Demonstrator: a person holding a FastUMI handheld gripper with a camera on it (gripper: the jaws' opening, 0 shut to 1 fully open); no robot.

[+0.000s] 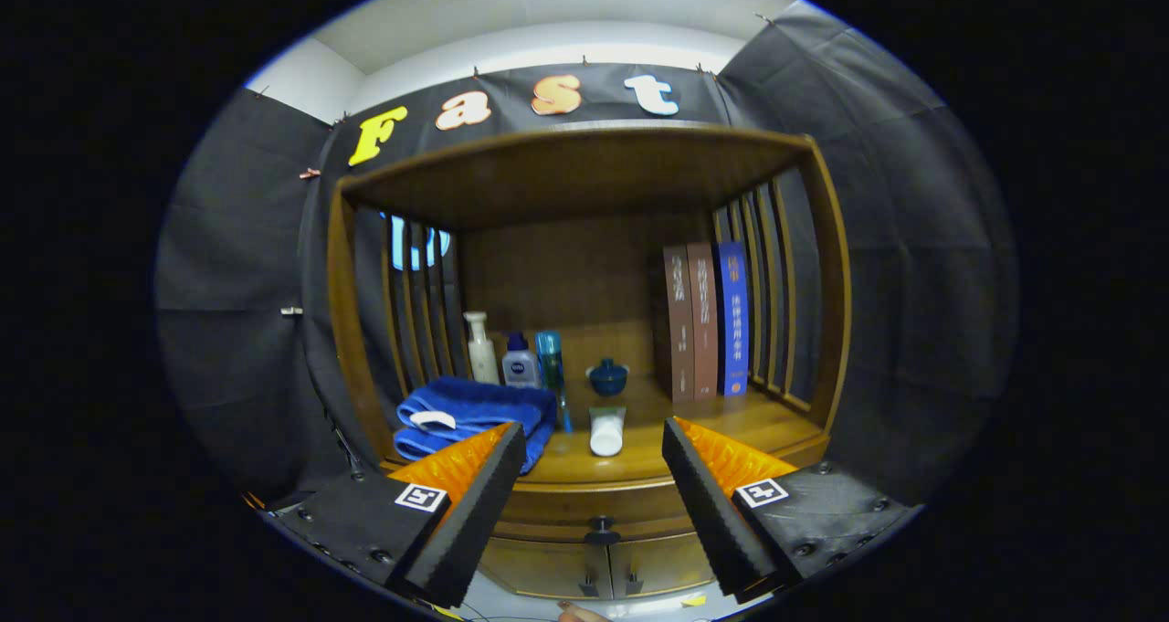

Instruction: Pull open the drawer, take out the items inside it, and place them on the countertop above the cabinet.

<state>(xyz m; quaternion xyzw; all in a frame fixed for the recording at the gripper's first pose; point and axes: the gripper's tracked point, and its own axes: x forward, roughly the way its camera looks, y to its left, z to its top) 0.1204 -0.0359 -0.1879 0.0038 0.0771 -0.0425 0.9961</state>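
Observation:
A wooden cabinet stands ahead of my gripper (594, 439), whose fingers are open with nothing between them. Below the countertop (639, 462) the drawer front (584, 508) looks closed, and its dark knob (602, 532) sits low between my fingers. A white tube (606, 430) lies on the countertop just beyond the fingers. A folded blue towel (475, 416) lies at the left, partly behind the left finger.
On the countertop stand a cream bottle (481, 348), a white-and-blue bottle (521, 362), a teal bottle (550, 357), a small blue lidded bowl (607, 377) and three upright books (708, 321). Slatted sides and a wooden top enclose the shelf. Two cabinet doors (603, 567) sit under the drawer.

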